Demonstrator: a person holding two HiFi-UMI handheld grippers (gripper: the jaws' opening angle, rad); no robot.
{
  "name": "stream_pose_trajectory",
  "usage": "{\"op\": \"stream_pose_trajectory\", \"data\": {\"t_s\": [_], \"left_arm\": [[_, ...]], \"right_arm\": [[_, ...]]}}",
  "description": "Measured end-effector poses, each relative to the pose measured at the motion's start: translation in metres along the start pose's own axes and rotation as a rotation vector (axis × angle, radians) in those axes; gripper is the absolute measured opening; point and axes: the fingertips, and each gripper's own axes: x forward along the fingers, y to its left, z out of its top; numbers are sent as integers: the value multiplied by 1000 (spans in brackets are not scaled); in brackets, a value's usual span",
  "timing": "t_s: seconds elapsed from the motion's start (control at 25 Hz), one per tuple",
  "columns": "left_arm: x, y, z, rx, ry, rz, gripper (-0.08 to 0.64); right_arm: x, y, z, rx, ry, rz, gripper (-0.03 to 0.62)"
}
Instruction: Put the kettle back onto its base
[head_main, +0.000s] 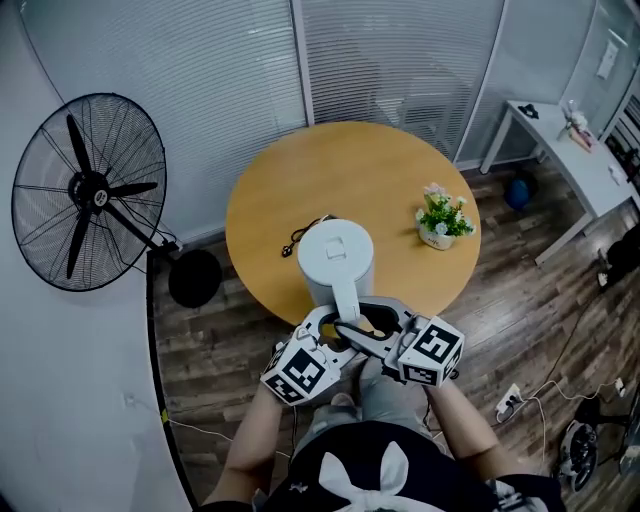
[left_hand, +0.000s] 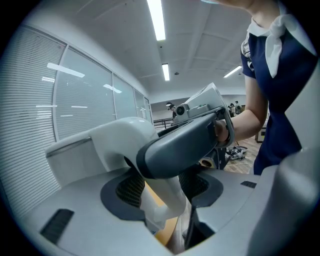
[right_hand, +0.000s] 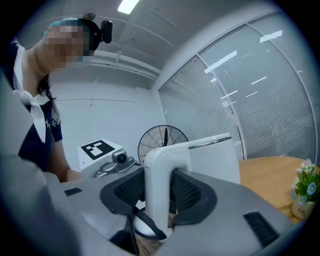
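Note:
A white kettle (head_main: 337, 262) stands near the front edge of the round wooden table (head_main: 290, 170), its handle (head_main: 347, 300) pointing toward me. A black cord with a plug (head_main: 296, 242) trails out at its left; the base itself is hidden. My right gripper (head_main: 354, 324) is shut on the handle (right_hand: 162, 175), both pads pressing its sides, with the kettle body (right_hand: 212, 160) just beyond. My left gripper (head_main: 336, 328) comes in from the left and is shut on the lower part of the handle (left_hand: 167, 202). The right gripper's grey jaw crosses in front of it in the left gripper view.
A small potted plant (head_main: 441, 222) sits at the table's right side. A large black floor fan (head_main: 90, 190) stands to the left by the wall. A white desk (head_main: 570, 150) is at the back right, and cables with a power strip (head_main: 510, 400) lie on the wooden floor.

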Motion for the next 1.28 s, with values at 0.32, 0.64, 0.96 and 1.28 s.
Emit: {"op": "stream_pose_trajectory", "data": {"t_s": [0.32, 0.64, 0.96, 1.28], "left_arm": [[26, 27, 0, -40, 16, 26, 225], [51, 54, 10, -50, 33, 67, 225], [73, 84, 19, -48, 49, 110, 227], [92, 116, 28, -48, 53, 167, 229]], "right_arm": [[3, -36, 2, 15, 25, 38, 179], [3, -71, 14, 7, 31, 81, 179], [6, -104, 27, -8, 31, 110, 179], [11, -135, 41, -33, 28, 156, 179]]}}
